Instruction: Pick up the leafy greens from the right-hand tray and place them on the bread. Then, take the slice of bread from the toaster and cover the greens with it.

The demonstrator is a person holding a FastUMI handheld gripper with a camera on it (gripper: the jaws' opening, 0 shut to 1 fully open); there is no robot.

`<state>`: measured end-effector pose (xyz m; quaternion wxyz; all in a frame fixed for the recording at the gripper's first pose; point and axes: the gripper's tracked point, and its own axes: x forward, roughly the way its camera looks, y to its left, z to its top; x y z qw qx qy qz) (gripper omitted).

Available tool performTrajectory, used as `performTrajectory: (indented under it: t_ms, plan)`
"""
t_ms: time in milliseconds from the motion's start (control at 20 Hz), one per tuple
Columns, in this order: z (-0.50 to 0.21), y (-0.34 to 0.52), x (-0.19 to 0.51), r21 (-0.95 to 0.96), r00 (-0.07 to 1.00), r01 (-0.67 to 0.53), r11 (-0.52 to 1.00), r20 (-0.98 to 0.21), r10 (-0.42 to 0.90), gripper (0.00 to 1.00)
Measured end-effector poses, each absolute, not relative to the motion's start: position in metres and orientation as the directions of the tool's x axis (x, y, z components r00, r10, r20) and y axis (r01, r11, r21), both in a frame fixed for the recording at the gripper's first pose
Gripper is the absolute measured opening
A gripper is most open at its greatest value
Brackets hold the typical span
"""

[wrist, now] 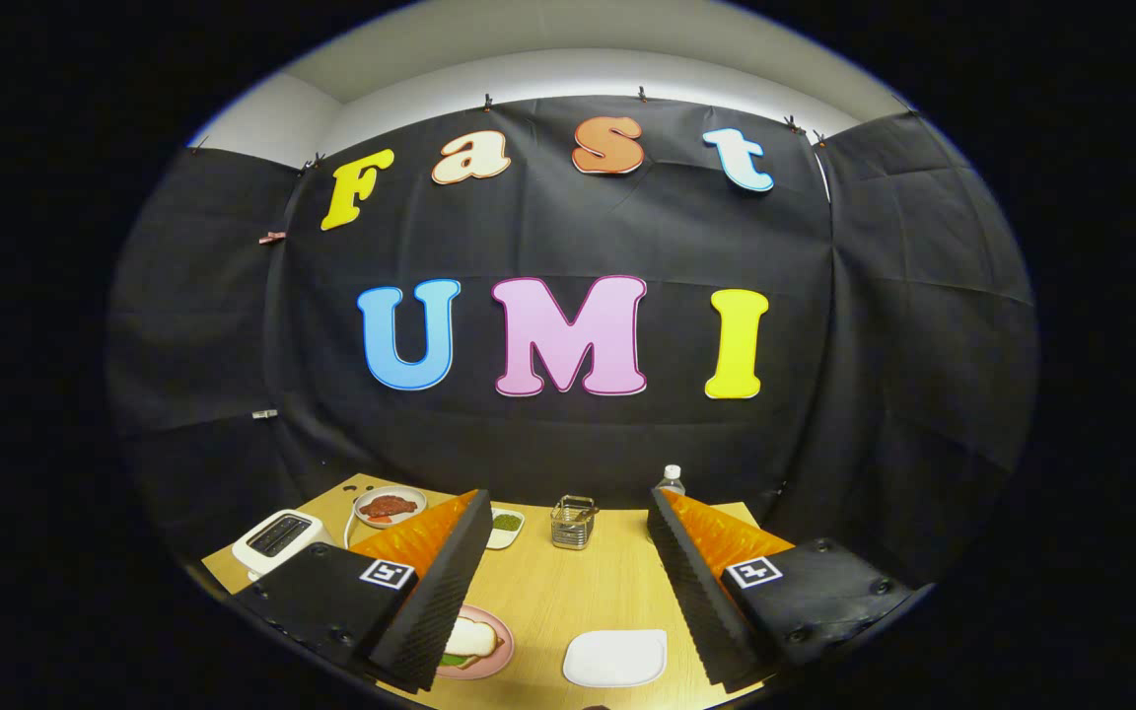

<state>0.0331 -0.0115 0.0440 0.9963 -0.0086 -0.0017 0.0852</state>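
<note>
Wooden table (pixel 568 602) carries everything. The gripper (pixel 568 552) hovers above it, fingers spread wide and holding nothing. A pink plate (pixel 499 646) near the front edge, partly behind the left finger, holds a bread slice (pixel 474 638) with leafy greens (pixel 454 659) peeking from beneath. Just right of it sits an empty white tray (pixel 615 658). A white toaster (pixel 277 539) stands at the far left corner; a small dish of greens (pixel 506 524) and a wire basket (pixel 573 523) sit along the far edge

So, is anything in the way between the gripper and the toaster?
Nothing visible is. The gripper hangs above the table with its jaws open and empty. The toaster stands just outside the left finger with nothing resting on it. The plate of red food sits beyond it, apart.
</note>
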Motion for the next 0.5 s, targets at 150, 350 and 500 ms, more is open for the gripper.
performTrajectory:
  t_ms: [150, 350, 500]
  plan:
    - [0.041, -0.016, 0.034, -0.019, 0.985, -0.173, 0.985, -0.002, 0.173, 0.98]
    - [0.032, -0.013, 0.033, -0.012, 0.982, -0.189, 0.982, -0.032, 0.188, 0.98]
    - [0.036, -0.014, 0.032, -0.021, 0.984, -0.179, 0.984, -0.021, 0.178, 0.99]
